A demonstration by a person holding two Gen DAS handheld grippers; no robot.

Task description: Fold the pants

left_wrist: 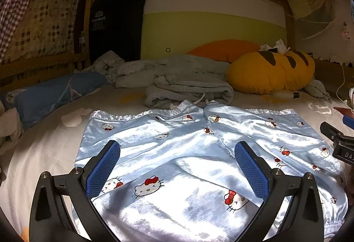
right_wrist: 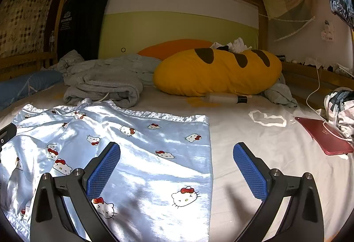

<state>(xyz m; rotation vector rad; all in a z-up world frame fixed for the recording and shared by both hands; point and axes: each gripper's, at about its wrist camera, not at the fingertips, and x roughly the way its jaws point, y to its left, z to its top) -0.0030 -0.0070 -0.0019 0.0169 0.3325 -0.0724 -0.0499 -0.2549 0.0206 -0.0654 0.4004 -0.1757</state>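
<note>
The shiny blue pants lie flat on the bed, and both the left claw and right claw hang wide and empty, so pinch one side edge and lift it across slowly.

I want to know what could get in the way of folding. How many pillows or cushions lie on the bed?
3: a yellow bread-shaped cushion at the far right, an orange pillow behind it, and a blue pillow along the left edge. More may hide under the grey clothes.

pants hems cut off by the lower frame edge
</note>
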